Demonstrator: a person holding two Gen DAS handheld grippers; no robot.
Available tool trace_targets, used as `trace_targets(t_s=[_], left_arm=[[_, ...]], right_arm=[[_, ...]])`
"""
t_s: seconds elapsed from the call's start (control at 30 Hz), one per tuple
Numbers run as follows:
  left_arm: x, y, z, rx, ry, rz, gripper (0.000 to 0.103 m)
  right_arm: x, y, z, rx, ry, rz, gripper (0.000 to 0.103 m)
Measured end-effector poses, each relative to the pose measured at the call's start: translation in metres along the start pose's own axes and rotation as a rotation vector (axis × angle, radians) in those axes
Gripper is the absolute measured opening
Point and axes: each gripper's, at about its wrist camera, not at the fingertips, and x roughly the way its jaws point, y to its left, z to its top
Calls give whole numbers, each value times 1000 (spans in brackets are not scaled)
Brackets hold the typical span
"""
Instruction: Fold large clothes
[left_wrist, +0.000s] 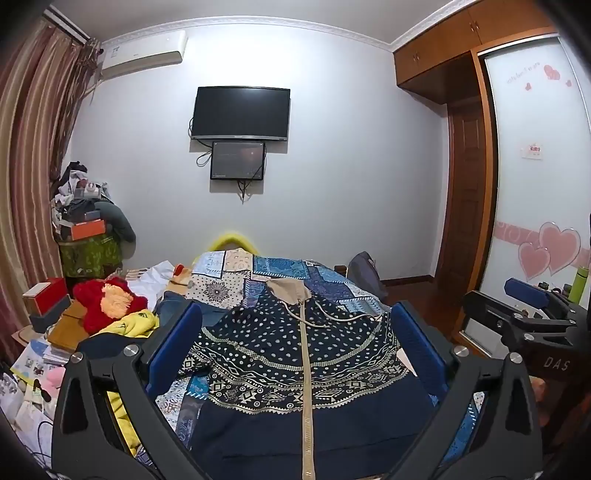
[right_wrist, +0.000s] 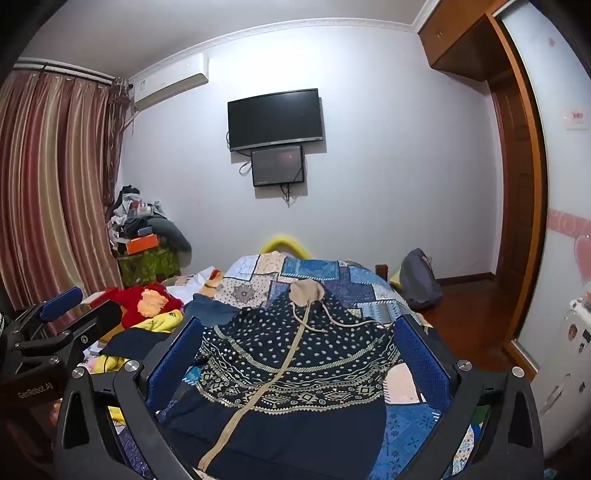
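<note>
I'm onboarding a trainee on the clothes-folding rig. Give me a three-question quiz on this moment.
1. True or false: the left gripper is clamped on the navy patterned hoodie.
2. Which colour is the hoodie's zipper? A) red B) beige C) green
3. Fill in: the hoodie lies spread on a patchwork ____, with the right gripper open over it.

Key: 1 false, both grippers are open and hold nothing; 2 B; 3 bedspread.
</note>
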Motion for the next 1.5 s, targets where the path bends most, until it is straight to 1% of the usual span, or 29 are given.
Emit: trace_targets(t_s=[0.23,0.5,1.13,1.5], left_arm=[[3,0,0,-5,8,4,103],[3,1,0,-6,7,2,103],[5,5,2,-20,16,5,103],[6,8,1,-22,21,8,103]], right_arm=[[1,3,-6,0,1,2,103],[2,1,-2,-1,3,1,103],[8,5,-5,-1,-3,-3,103],[8,5,-1,-4,7,1,103]])
